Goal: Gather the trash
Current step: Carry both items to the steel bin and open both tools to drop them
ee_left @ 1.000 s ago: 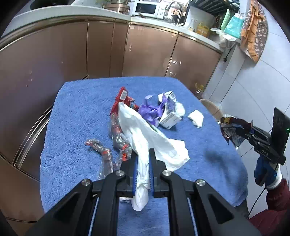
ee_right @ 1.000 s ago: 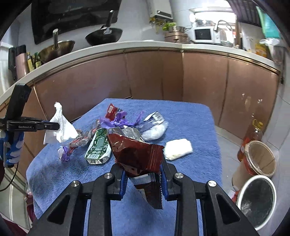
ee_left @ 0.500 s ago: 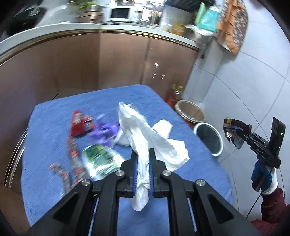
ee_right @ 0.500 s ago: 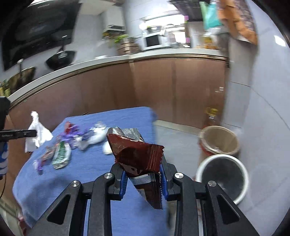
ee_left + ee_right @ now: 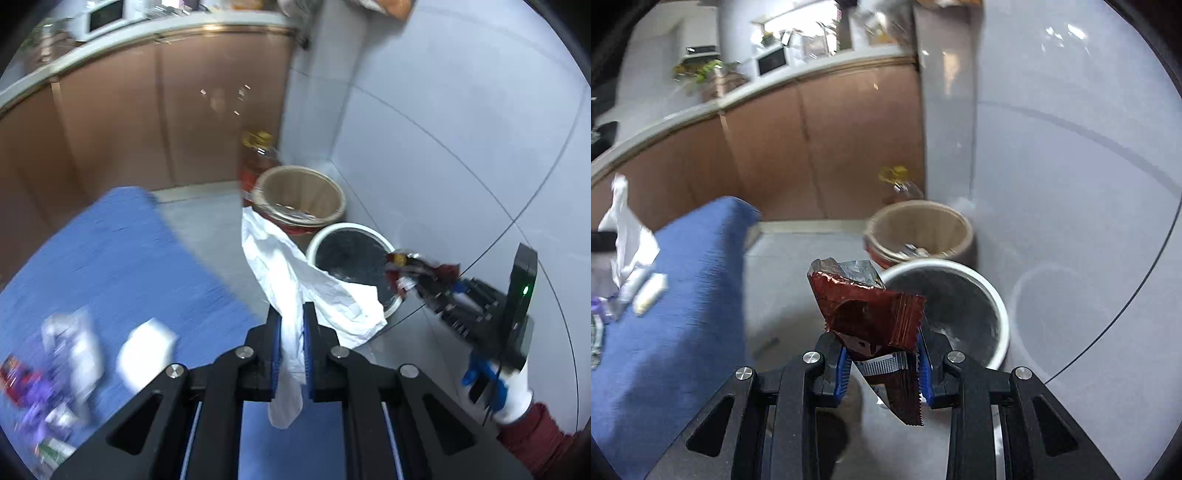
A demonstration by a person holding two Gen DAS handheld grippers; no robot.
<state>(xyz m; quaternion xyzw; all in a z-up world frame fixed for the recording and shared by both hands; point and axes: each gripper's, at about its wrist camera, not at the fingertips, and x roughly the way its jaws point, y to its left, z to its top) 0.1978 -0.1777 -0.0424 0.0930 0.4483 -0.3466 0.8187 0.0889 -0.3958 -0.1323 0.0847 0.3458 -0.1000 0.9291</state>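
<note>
The crumpled dark-red foil snack wrapper [image 5: 870,317], clamped between your right gripper [image 5: 882,365] fingers, has swung from the table to the white-rimmed round bin [image 5: 999,314] just ahead, ready for release, while your left gripper [image 5: 291,354] pinches the white crumpled tissue [image 5: 295,291].

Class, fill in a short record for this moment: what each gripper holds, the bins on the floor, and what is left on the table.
left gripper: shut on white tissue
right gripper: shut on red snack wrapper
white bin: on the floor, dark liner, just beyond the red snack wrapper
tan bucket: behind the white bin, some scraps inside
blue table cloth: blurred wrappers and a white wad remain
</note>
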